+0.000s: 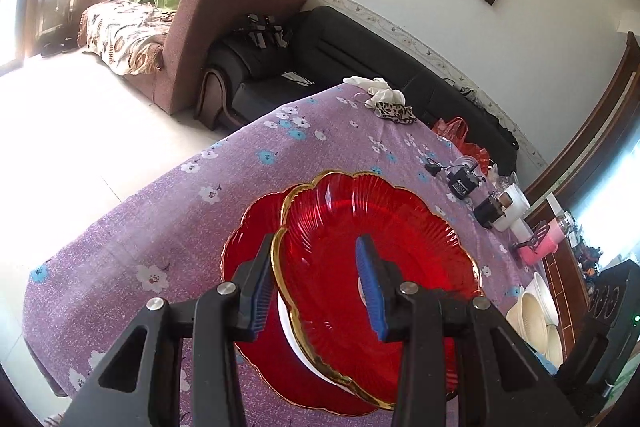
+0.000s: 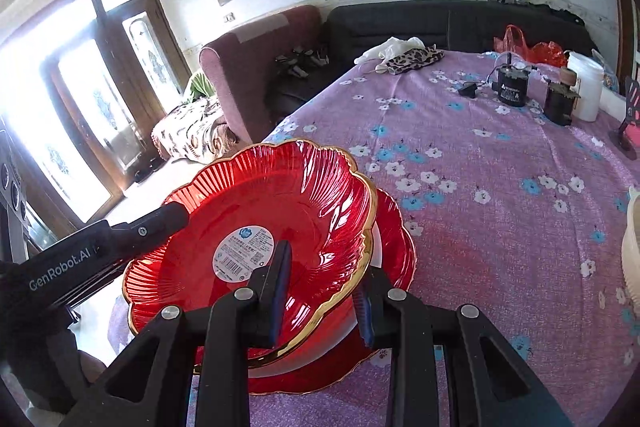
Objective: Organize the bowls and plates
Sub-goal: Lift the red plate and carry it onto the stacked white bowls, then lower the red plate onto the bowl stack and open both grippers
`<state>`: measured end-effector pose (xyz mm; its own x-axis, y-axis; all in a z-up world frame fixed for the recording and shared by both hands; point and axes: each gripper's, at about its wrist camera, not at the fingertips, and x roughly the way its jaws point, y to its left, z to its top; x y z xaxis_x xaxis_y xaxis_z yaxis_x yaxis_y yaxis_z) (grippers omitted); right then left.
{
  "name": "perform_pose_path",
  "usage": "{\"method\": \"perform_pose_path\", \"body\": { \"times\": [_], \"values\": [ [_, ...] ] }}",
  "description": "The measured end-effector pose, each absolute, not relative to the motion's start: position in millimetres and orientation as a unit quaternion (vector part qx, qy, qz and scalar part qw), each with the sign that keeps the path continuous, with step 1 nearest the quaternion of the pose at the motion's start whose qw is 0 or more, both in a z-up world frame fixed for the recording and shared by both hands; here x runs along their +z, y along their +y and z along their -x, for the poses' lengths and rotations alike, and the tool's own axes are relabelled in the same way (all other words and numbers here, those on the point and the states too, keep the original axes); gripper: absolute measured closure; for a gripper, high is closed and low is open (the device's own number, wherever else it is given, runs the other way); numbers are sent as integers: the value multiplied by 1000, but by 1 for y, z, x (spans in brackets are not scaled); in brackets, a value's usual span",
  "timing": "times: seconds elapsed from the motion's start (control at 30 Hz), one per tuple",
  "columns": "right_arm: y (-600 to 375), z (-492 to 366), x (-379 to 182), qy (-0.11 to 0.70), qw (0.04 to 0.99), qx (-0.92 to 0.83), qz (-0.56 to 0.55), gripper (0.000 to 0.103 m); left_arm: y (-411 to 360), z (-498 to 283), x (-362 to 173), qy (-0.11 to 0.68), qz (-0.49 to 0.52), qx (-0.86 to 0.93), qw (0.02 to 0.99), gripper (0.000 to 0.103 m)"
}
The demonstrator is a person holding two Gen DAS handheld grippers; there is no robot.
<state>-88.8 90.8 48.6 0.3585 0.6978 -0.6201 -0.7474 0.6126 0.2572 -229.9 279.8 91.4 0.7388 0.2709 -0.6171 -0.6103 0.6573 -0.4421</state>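
From my right wrist I see a white barcode sticker [image 2: 244, 254] in the well of the upper red plate [image 2: 280, 199]; my left wrist view shows no such label, only the ribbed red glass and gold scalloped rim of that plate [image 1: 360, 227]. The right view also shows my left gripper [image 2: 176, 217] coming in from the left, its tip at the plate's far rim. Only the left view shows the stack of cream bowls [image 1: 536, 319] at the right edge of the bench [image 1: 160, 219].

The upper plate is tilted, its open face turned up and toward me, sitting above a white dish [image 2: 376, 247] and a lower red plate [image 2: 400, 239] that lies flat on the purple flowered cloth near the bench's near edge.

My left gripper [image 1: 316, 283] has its fingers spread, straddling the plate's gold rim, one inside the well and one outside. My right gripper [image 2: 320, 295] likewise straddles the near rim with fingers apart; I cannot tell whether they press the glass.
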Motion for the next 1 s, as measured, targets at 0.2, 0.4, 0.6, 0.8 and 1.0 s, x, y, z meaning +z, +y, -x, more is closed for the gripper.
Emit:
{"method": "perform_pose_path", "body": {
  "times": [0.2, 0.4, 0.6, 0.8, 1.0],
  "values": [
    [95, 97, 51, 339, 835, 430, 55, 67, 280, 232, 89, 259, 332, 253, 871, 64],
    [94, 104, 58, 312, 848, 423, 65, 37, 272, 234, 95, 251, 317, 251, 880, 53],
    [90, 103, 62, 298, 858, 414, 66, 25, 270, 237, 103, 236, 310, 256, 885, 48],
    [72, 95, 69, 299, 856, 420, 32, 25, 277, 248, 109, 220, 318, 264, 884, 43],
    [29, 81, 89, 263, 888, 376, -37, 41, 278, 259, 113, 211, 311, 272, 886, 42]
  ]
}}
